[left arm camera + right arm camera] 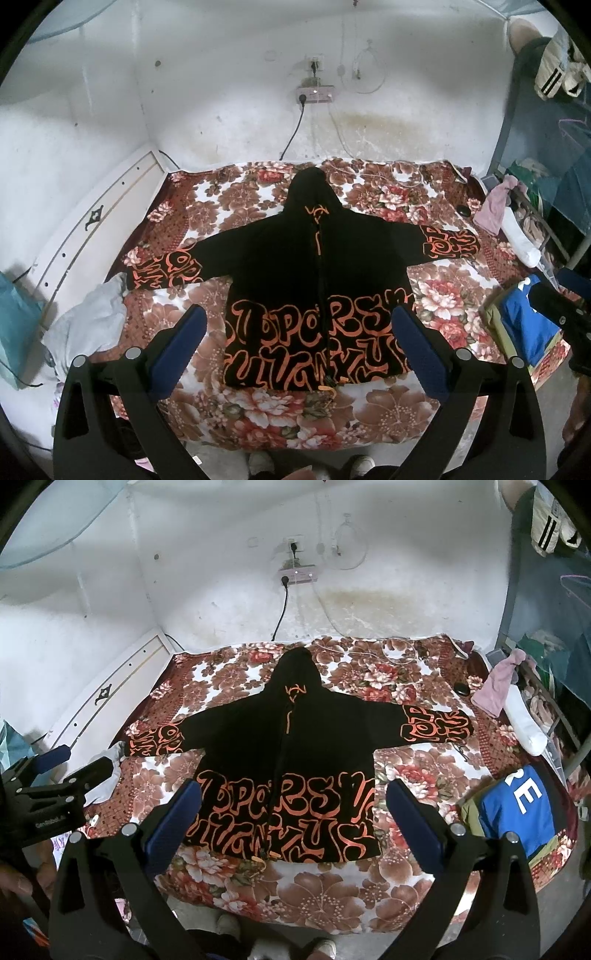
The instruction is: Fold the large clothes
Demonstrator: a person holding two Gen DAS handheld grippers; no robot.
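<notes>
My left gripper [299, 349] hangs above the near edge of the bed [388, 406] with its jaws spread wide and nothing between them. The black hoodie [317, 266] with orange lettering lies flat on the floral blanket straight ahead of those jaws; its hem shows in the gap between the two blue pads [181, 350], below them and not touching. The hood points away from me toward the far wall, and both sleeves are stretched out sideways, one beyond each jaw.

My right gripper [291, 825] is in the same attitude: jaws fully apart, empty, raised over the bed's near edge, with the hoodie's [291, 738] lettered lower half framed between the pads. Its left sleeve runs out past the left jaw; the right sleeve lies ahead of and beyond the right jaw.

Outside the right jaw, a folded blue garment [517, 808] with white letters rests on the bed's corner, well apart from the hoodie. Outside the left jaw, a pale crumpled cloth [88, 321] lies at the bed's edge just beside the left sleeve cuff. In the right wrist view I see the left gripper off beyond the left jaw.
</notes>
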